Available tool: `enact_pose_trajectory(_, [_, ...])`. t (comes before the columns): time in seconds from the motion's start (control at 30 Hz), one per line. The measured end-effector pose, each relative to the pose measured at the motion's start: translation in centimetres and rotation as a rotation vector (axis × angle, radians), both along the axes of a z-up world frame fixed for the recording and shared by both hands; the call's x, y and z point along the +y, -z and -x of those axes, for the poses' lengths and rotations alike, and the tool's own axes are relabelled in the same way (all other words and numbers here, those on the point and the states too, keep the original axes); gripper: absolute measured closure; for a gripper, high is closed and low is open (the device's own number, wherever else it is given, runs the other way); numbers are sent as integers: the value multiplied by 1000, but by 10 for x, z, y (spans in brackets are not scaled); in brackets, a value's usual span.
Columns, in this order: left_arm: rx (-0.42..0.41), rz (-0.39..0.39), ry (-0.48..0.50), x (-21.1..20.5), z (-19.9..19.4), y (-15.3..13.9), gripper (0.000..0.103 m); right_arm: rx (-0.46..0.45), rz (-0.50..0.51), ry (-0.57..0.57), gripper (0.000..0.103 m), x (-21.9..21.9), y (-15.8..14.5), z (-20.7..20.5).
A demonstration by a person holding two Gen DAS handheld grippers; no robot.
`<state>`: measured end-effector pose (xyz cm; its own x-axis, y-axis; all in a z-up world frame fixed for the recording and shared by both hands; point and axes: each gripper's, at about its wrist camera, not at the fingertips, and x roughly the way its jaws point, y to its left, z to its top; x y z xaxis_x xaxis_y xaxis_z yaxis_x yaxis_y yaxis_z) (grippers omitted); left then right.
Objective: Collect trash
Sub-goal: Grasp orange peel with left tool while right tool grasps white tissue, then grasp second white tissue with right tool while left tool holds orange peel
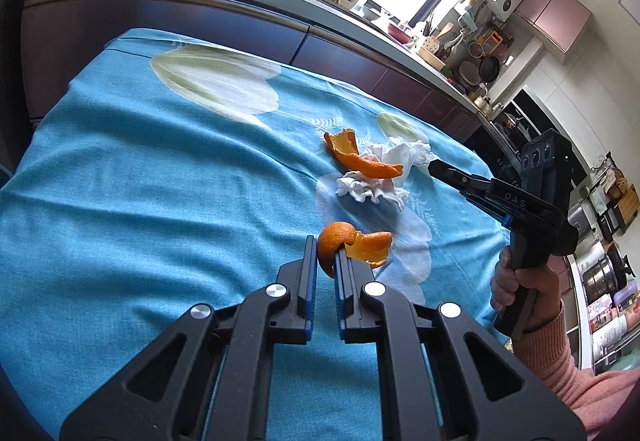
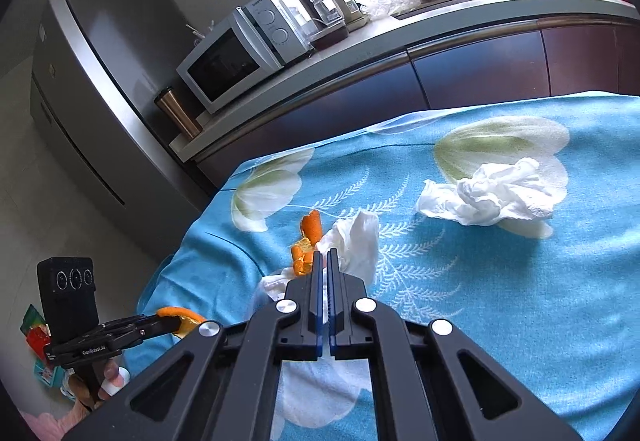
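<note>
Left gripper (image 1: pixel 325 247) pinches an orange peel (image 1: pixel 340 241) above open blue tablecloth (image 1: pixel 140 201); right gripper (image 2: pixel 325 255) pinches a tissue (image 2: pixel 356 241) mid-table, near another peel (image 2: pixel 310 229).

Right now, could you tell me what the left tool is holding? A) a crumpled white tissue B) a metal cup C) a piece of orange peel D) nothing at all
C: the left tool is shut on a curled piece of orange peel, lifted over the blue tablecloth.

right claw (image 1: pixel 434 167): "DAS" | left claw (image 2: pixel 168 321): "GenRobot.AI"
</note>
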<state>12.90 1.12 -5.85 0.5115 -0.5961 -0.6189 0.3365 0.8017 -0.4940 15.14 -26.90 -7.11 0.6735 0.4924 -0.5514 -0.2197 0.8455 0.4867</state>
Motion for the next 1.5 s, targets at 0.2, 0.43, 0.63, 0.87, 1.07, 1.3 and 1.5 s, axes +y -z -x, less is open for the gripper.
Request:
enact_pose_trajectory(0.2, [6, 2, -10, 5, 4, 3, 95, 56, 42, 36, 65, 6, 16, -20])
enact_pose_trajectory(0.43, [13, -2, -12, 8, 6, 6, 95, 120, 13, 18, 65, 20, 32, -50])
enact_pose_trajectory(0.63, [9, 0, -21, 12, 5, 3, 95, 94, 28, -22, 98, 31, 27, -48])
enact_pose_trajectory(0.87, [-10, -4, -27, 18, 9, -2, 95, 21, 37, -16, 101, 26, 6, -23])
enact_pose_trajectory(1.07, [-28, -1, -39, 25, 16, -8, 95, -32, 15, -12, 101, 20, -10, 1])
enact_pose_trajectory(1.3, [-49, 0, -53, 34, 25, -14, 95, -88, -13, -34, 101, 26, -30, 24])
enact_pose_trajectory(1.5, [-62, -2, -64, 44, 31, -20, 95, -116, -44, -76, 101, 39, -36, 36])
